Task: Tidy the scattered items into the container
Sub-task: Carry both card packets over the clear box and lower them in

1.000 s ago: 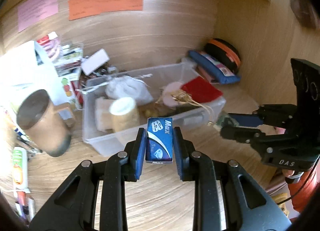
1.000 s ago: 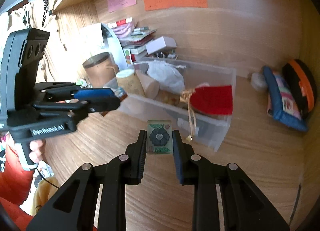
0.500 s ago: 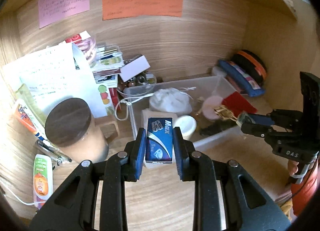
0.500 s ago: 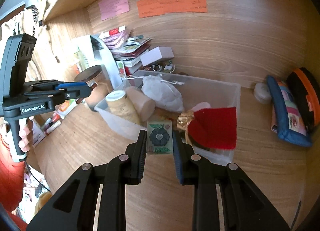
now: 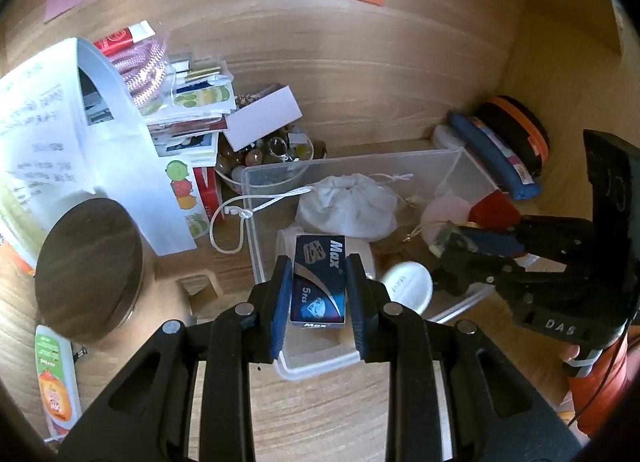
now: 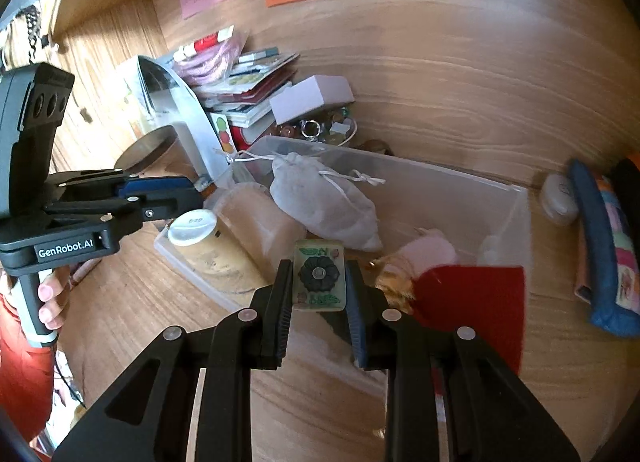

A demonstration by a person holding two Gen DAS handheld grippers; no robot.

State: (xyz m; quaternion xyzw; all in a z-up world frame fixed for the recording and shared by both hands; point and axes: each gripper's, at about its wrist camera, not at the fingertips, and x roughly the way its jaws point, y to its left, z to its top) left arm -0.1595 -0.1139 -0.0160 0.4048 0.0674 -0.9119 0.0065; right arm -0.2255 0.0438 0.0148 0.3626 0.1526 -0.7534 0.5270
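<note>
My left gripper (image 5: 319, 282) is shut on a blue "Max" box (image 5: 319, 282) and holds it above the left end of the clear plastic bin (image 5: 256, 229). My right gripper (image 6: 319, 277) is shut on a small clear block with a dark flower (image 6: 319, 277), held above the bin (image 6: 516, 213) near its middle. The bin holds a white drawstring pouch (image 5: 348, 201), a white-capped jar (image 6: 208, 246), a red cloth (image 6: 476, 298) and a pink puff (image 5: 444, 213). The right gripper also shows in the left wrist view (image 5: 444, 246), and the left one in the right wrist view (image 6: 196, 189).
A wooden mug with a dark lid (image 5: 88, 258) stands left of the bin. Papers and booklets (image 5: 80, 141), a white box (image 5: 264, 121) and a bowl of trinkets (image 5: 276, 153) pile behind. A blue pouch (image 6: 604, 246) and a black-orange case (image 5: 516, 133) lie at the right wall.
Both grippers have moved forward over the bin with their items still held. The left one has come over the bin's left end, the right one over its middle.
</note>
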